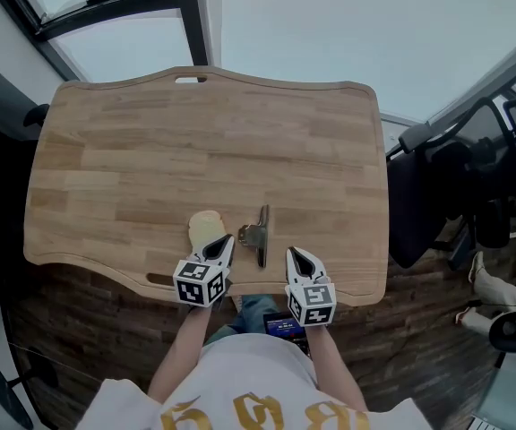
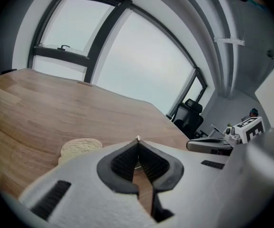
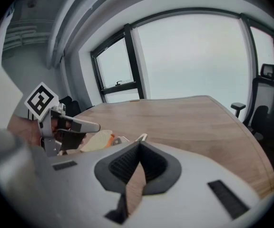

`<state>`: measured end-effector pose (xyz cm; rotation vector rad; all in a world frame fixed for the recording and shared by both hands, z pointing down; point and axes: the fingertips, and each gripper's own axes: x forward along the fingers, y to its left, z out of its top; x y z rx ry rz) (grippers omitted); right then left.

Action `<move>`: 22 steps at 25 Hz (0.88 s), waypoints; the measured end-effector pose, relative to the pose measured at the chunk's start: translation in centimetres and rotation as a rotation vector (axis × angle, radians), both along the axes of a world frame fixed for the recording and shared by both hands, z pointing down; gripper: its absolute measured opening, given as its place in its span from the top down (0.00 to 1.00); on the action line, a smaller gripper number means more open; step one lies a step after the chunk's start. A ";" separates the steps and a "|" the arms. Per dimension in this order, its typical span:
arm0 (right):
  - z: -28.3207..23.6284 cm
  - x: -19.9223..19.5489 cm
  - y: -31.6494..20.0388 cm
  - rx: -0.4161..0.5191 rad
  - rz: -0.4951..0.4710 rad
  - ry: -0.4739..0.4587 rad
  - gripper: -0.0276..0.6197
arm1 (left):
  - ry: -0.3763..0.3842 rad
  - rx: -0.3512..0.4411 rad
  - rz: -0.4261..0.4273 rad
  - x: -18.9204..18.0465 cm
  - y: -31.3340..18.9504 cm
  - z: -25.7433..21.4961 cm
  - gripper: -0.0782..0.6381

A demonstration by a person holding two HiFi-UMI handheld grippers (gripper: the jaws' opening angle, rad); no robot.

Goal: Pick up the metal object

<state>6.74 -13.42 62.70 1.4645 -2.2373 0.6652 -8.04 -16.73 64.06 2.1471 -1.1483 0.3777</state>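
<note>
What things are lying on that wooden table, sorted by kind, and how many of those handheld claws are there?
Metal object: 1
Pale beige lump: 1
Grippers: 2, the left gripper and the right gripper
Total: 4

Table (image 1: 150, 150): pale honey wood, banded in plank-like strips. Metal object (image 1: 259, 235): dull silver-grey, slightly brassy. Round lump (image 1: 205, 227): cream-beige. Left gripper (image 1: 229, 238) and right gripper (image 1: 291, 252): white shells, black pads, black-and-white square markers (the person's white shirt (image 1: 240, 374) carries gold print). Office chair (image 1: 419, 195): black.
</note>
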 end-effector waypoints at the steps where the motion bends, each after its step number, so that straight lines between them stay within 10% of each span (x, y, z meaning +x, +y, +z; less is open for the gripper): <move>1: 0.2 -0.1 0.0 -0.003 -0.005 -0.006 0.94 | 0.002 -0.009 0.004 0.2 0.0 0.3 0.86; 22: 1.6 -0.4 -2.8 -0.042 -0.086 -0.056 0.94 | 0.114 -0.307 0.106 4.5 -0.2 5.2 0.67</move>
